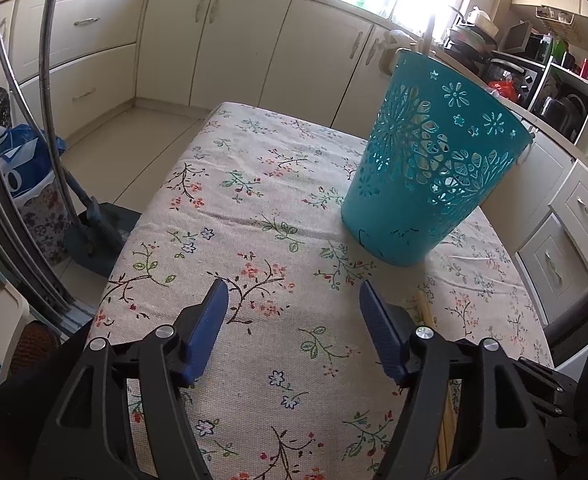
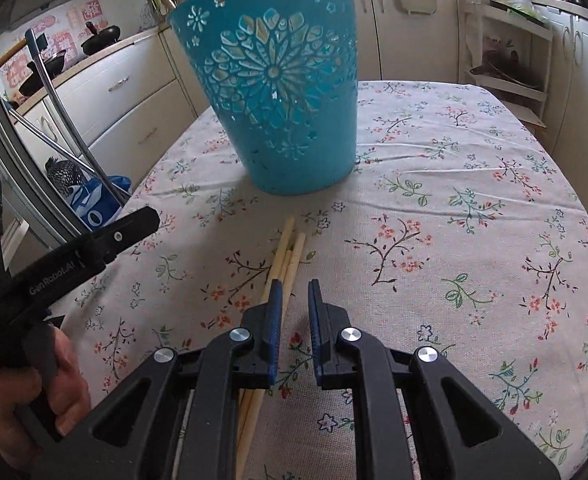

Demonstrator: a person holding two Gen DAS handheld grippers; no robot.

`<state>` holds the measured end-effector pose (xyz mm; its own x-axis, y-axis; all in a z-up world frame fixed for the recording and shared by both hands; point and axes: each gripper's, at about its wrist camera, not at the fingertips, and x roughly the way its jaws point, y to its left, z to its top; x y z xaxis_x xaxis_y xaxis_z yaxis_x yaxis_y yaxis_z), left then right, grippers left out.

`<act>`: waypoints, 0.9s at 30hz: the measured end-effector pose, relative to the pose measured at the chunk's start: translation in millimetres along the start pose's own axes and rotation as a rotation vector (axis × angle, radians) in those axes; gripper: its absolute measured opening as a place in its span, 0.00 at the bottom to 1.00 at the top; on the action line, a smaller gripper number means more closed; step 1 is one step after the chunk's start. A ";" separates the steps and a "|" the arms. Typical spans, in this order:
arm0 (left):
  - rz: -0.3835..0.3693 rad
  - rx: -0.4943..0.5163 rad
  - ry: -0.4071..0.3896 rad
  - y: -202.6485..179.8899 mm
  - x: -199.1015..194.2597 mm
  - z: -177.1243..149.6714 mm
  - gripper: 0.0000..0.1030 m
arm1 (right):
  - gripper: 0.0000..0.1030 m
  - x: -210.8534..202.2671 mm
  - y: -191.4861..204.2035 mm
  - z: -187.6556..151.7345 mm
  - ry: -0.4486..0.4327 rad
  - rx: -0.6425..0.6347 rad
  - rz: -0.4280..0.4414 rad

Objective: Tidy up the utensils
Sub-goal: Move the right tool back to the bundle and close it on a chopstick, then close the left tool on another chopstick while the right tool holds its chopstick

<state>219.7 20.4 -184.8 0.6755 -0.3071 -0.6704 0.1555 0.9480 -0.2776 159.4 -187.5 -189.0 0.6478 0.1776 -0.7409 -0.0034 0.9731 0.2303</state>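
Lying on the flowery tablecloth (image 2: 434, 184) just in front of the blue bin (image 2: 278, 92), the wooden chopsticks (image 2: 290, 252) are not put away yet (most of the job is left). The right gripper (image 2: 294, 292) hangs above them, its jaws a little apart and holding nothing. The left gripper (image 1: 294, 296) is spread wide and empty.

Home kitchen; cream cabinets (image 1: 174, 40), pans (image 2: 98, 36), toaster oven (image 1: 510, 76).

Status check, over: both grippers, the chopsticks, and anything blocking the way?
Left gripper open, empty. Right gripper nearly shut, empty, chopsticks lying beside its left finger. Teal basket upright beyond, path unobstructed.
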 end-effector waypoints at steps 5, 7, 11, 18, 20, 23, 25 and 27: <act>0.001 0.008 0.006 -1.5 1.0 -0.1 0.64 | 0.13 3.3 3.5 -0.6 0.009 -0.030 -0.006; 0.001 0.009 0.010 -2.1 1.4 0.0 0.64 | 0.13 4.0 7.8 -1.6 0.003 -0.049 -0.016; 0.002 0.008 0.013 -2.0 1.8 0.0 0.64 | 0.10 3.9 6.4 -1.6 0.014 -0.065 -0.027; 0.002 0.098 0.026 -20.1 -1.4 -2.5 0.64 | 0.09 -15.7 -32.5 -11.9 -0.005 0.001 -0.051; -0.037 0.143 0.057 -35.3 -3.2 -9.2 0.64 | 0.09 -20.3 -41.2 -15.8 -0.020 0.021 -0.033; -0.044 0.216 0.117 -59.6 0.5 -22.1 0.64 | 0.08 -23.0 -47.4 -19.1 -0.036 0.038 -0.010; -0.025 0.247 0.137 -70.0 2.4 -27.9 0.64 | 0.08 -23.5 -48.7 -18.7 -0.038 0.042 -0.005; -0.006 0.254 0.152 -74.8 4.3 -31.4 0.64 | 0.08 -24.0 -51.0 -18.8 -0.040 0.050 0.008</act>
<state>188.4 -54.5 -188.6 0.5612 -0.3039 -0.7698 0.3477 0.9307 -0.1139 129.7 -238.7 -194.8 0.6781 0.1782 -0.7130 0.0290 0.9629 0.2682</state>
